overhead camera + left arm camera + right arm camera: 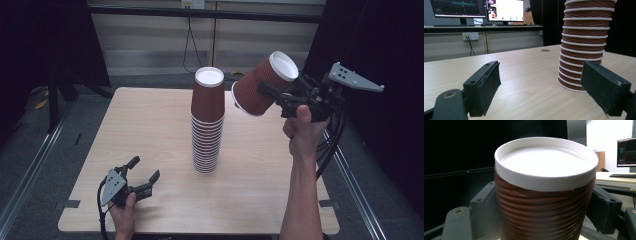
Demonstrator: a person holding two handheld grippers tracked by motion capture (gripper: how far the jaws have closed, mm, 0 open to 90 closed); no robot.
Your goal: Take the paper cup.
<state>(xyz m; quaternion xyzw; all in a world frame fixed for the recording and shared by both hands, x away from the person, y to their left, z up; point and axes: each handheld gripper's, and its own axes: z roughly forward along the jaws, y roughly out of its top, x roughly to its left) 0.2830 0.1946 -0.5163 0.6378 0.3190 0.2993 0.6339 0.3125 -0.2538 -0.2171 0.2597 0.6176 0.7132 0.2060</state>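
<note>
Your left gripper (pixel 142 172) rests low over the near left part of the wooden table (pixel 150 130), jaws parted with nothing but bare tabletop between them. In the left gripper view its two black pads stand apart, and the stack of cups (pixel 584 45) rises just beyond the right-hand one, not touching either.

That stack (pixel 206 122) stands upright near the middle of the table: brown paper cups with ribbed, spiralled walls, nested upside down so each white rolled rim shows as a ring and the top cup's white base faces up. What lies inside them you cannot tell. No brand or lettering is readable on them.

Your right gripper (pixel 276 96) is held up in the air to the right of the stack's top, its jaws clamped on the sides of a single cup (pixel 260 86) of the same kind. The cup (pixel 544 195) is tilted, white base up and to the right, open mouth towards the stack, just beside its top cup and apart from it.
</note>
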